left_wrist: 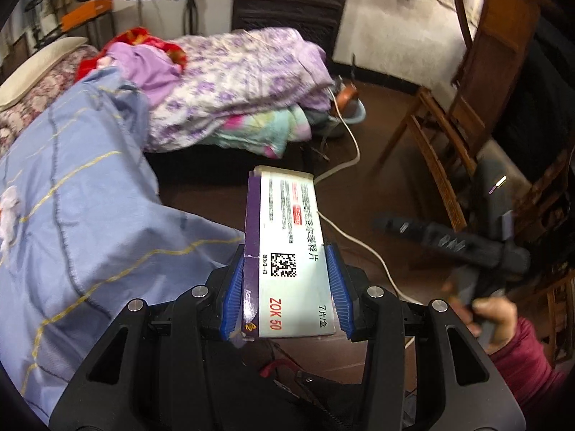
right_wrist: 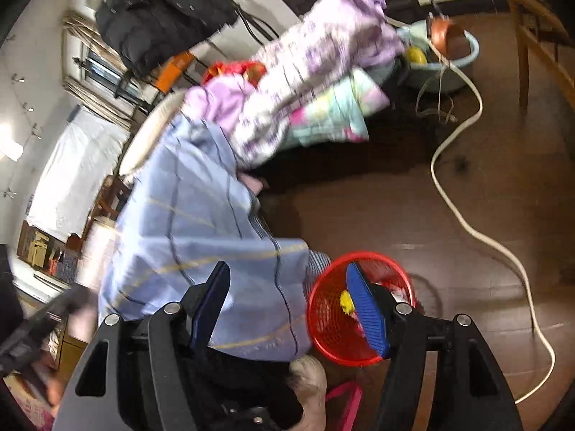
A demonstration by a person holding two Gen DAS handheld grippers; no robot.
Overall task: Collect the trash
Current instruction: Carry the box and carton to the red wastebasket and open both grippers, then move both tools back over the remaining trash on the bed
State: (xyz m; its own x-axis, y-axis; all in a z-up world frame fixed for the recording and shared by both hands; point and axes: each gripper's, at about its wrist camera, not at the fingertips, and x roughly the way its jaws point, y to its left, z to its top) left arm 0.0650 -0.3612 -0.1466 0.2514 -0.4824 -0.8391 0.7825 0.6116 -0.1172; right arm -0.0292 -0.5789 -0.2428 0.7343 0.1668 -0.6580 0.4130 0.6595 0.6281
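Note:
A white and purple medicine box point(left_wrist: 287, 251) marked "ZOK 50" sticks out forward from my left gripper point(left_wrist: 285, 287). Both blue pads point(left_wrist: 231, 287) lie against its long sides, so the gripper is shut on the box above the dark floor. My right gripper point(right_wrist: 287, 305) stands open with nothing between its fingers, over the edge of a blue quilt point(right_wrist: 201, 222). A red mesh basket point(right_wrist: 323, 327) stands on the floor just behind its right finger point(right_wrist: 368, 312), with a yellow scrap point(right_wrist: 345, 301) inside. In the left wrist view a hand point(left_wrist: 494, 314) in a red sleeve holds the blurred right gripper.
The bed carries the blue quilt point(left_wrist: 72, 215) and a purple floral quilt point(left_wrist: 244, 82). A white cable point(right_wrist: 463, 208) snakes across the brown floor. A wooden chair point(left_wrist: 463, 115) stands at the right, and a pale blue basin point(right_wrist: 449, 68) sits by the bed's foot.

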